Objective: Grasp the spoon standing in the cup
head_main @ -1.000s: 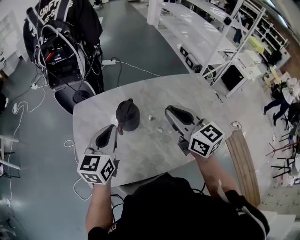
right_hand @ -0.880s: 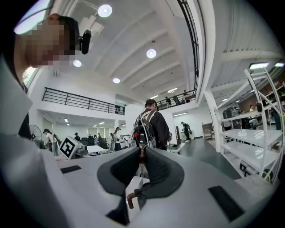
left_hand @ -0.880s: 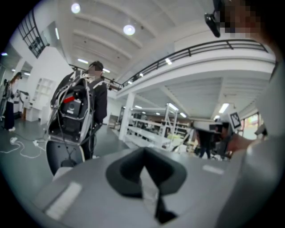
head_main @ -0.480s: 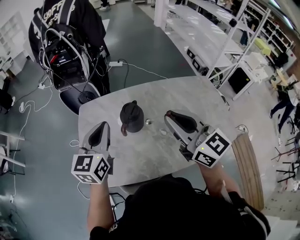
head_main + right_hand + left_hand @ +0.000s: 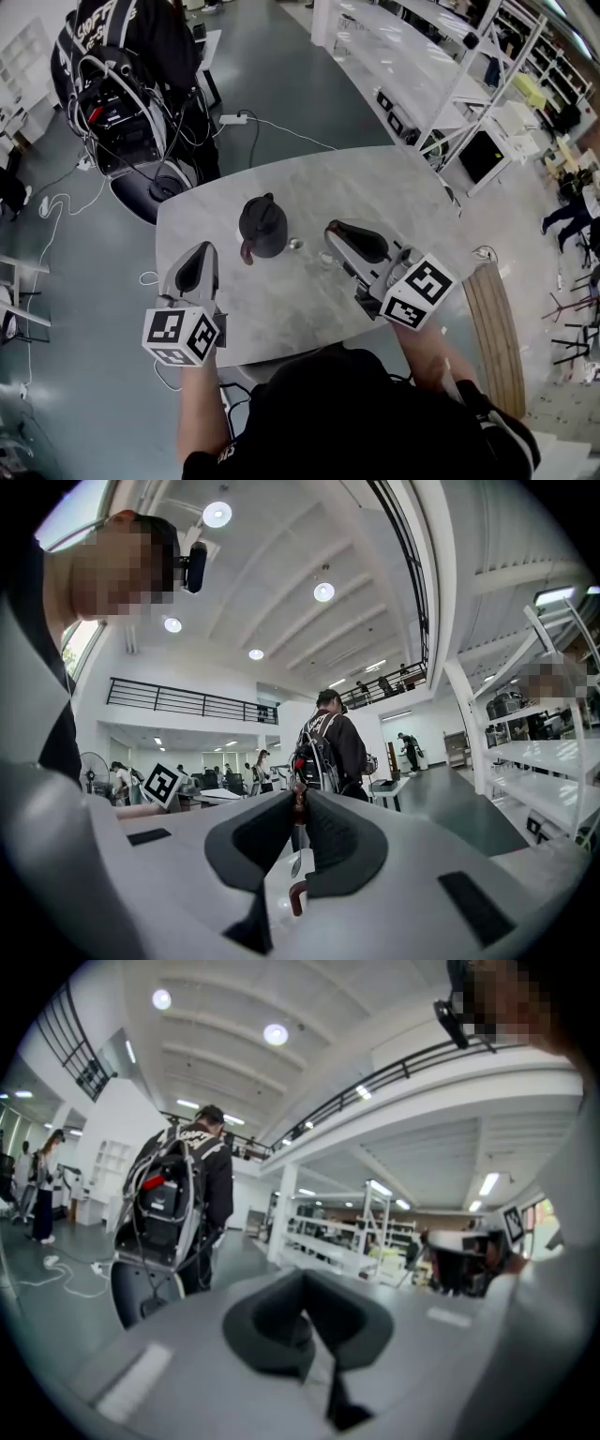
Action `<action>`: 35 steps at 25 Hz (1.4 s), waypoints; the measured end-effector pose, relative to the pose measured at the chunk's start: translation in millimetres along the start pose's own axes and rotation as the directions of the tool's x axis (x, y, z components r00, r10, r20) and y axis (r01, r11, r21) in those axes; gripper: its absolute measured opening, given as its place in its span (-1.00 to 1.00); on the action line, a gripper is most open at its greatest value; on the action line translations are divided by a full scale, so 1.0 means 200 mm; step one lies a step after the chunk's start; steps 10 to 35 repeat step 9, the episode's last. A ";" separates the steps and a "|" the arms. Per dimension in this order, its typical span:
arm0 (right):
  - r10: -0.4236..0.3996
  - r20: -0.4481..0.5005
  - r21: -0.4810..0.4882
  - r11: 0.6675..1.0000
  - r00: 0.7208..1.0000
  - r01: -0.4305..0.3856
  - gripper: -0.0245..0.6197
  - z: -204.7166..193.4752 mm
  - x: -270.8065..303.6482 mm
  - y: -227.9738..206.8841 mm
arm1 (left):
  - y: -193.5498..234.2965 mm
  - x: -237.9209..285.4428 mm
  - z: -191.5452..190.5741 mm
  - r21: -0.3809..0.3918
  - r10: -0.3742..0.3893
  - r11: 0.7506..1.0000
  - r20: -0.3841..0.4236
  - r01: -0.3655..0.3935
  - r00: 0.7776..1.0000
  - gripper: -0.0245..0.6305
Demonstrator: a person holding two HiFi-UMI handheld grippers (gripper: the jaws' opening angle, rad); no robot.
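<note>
Indoors, a marbled grey table (image 5: pixel 375 192) bears a cup (image 5: pixel 262 228) near white shelving (image 5: pixel 441 89).

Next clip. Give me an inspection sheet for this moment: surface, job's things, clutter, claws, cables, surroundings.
Surface: grey marbled table.
Job's things: dark cup upright mid-table, handle toward the person. Only a stub shows above its rim, probably the spoon, but it is too small to confirm.
Clutter: two small bits right of the cup, unidentifiable.
Grippers: left claw is shut and empty, apart from the cup. Right claw has its jaws nearly together, with something thin and reddish at the tips; whether it is held is unclear.
Cables: white leads on the floor beyond the table.
Surroundings: person wearing a backpack rig, white shelving, wooden board.
</note>
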State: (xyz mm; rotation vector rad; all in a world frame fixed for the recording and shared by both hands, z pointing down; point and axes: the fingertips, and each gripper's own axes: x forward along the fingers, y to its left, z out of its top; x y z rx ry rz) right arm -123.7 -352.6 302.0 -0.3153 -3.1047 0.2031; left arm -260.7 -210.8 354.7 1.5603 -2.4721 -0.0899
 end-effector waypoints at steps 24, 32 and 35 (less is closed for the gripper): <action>0.017 0.000 0.004 1.000 1.000 -0.017 -0.81 0.01 0.01 0.02 | 0.00 -0.01 0.02 0.000 0.002 1.000 0.001 -0.002 1.000 -0.90; 0.017 0.000 0.004 1.000 1.000 -0.017 -0.81 0.01 0.01 0.02 | 0.00 -0.01 0.02 0.000 0.002 1.000 0.001 -0.002 1.000 -0.90; 0.017 0.000 0.004 1.000 1.000 -0.017 -0.81 0.01 0.01 0.02 | 0.00 -0.01 0.02 0.000 0.002 1.000 0.001 -0.002 1.000 -0.90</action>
